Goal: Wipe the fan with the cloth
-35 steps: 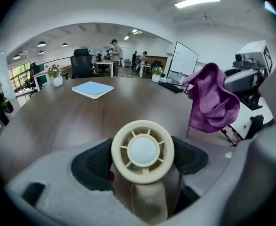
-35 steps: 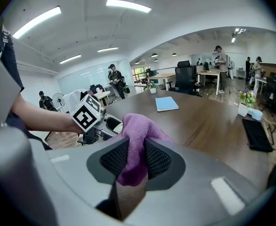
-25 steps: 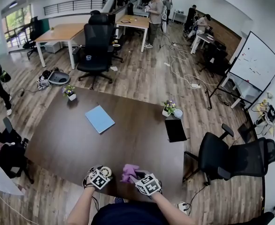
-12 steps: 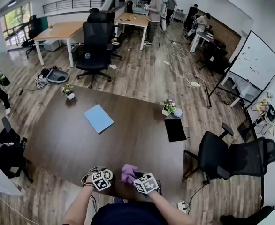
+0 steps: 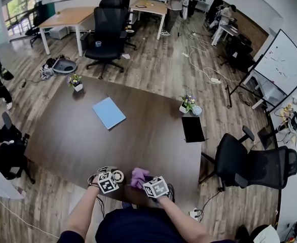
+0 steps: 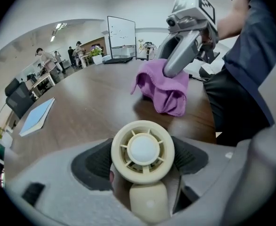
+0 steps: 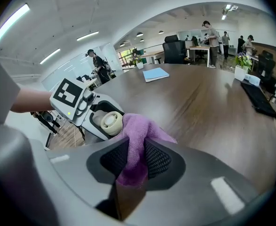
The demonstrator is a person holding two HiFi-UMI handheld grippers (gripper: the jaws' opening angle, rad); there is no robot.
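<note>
Jaws around fan (image 6: 142, 150), handle (image 6: 149, 203) half-hidden

Brown table (image 5: 138, 140) bears blue folder (image 5: 108, 113), black pad (image 5: 192, 129).

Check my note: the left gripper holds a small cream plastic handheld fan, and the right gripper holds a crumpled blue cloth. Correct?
Not quite: the crumpled cloth is purple, not blue. The right gripper view shows the right gripper pinching it between its fingers. The rest holds: the left gripper holds the small cream plastic handheld fan.
</note>
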